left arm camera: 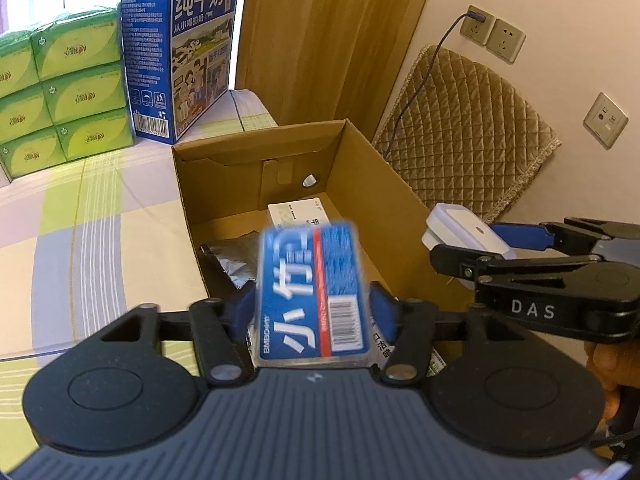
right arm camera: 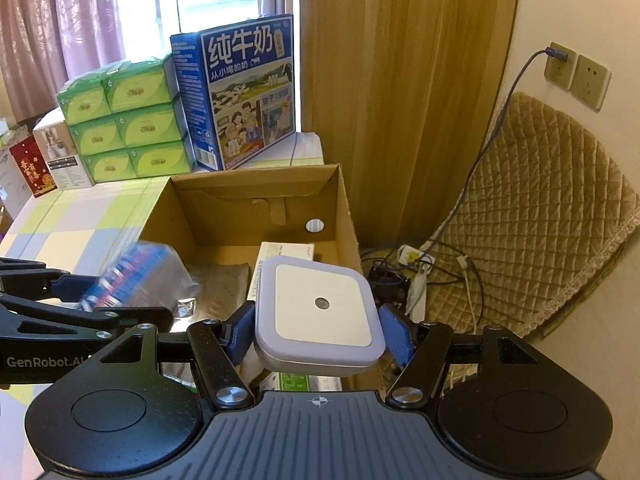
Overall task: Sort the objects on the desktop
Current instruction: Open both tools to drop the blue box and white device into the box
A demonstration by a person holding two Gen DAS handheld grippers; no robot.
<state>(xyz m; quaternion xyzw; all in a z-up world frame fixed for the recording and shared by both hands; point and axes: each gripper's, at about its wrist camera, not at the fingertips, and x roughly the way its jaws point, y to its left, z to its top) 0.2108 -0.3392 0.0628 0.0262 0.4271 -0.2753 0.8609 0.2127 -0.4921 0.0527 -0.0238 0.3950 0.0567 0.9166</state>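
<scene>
- Left wrist view: the left gripper (left arm camera: 314, 304) has its blue pads clamped on both sides of a blue packet (left arm camera: 312, 292) with white lettering and a barcode. The packet looks a bit blurred and sits up over the near edge of the cardboard box (left arm camera: 360, 168).
- Inside the box there's a white carton (left arm camera: 296, 212) toward the back and a silver foil pouch (left arm camera: 232, 258) on the left.
- Off to the right, the right gripper (left arm camera: 468, 244) pokes in from the side, pinching a white square night light (left arm camera: 464, 228) just beside the box's right wall.
- The box is on a checked tablecloth (left arm camera: 80, 240); green tissue packs (left arm camera: 68, 88) and a blue milk carton box (left arm camera: 184, 52) stand behind it.
- Right wrist view: the right gripper (right arm camera: 318, 330) has both pads pressed against the night light (right arm camera: 320, 308), holding it flat, face up, over the near right part of the box (right arm camera: 344, 208).
- The left gripper (right arm camera: 86, 290) comes in from the left with the blue packet (right arm camera: 128, 276), blurry, over the box's left side.
- A brown quilted cushion (right arm camera: 540, 208) leans on the wall at right, and a cable (right arm camera: 492, 152) runs up to a wall socket (right arm camera: 560, 64).
</scene>
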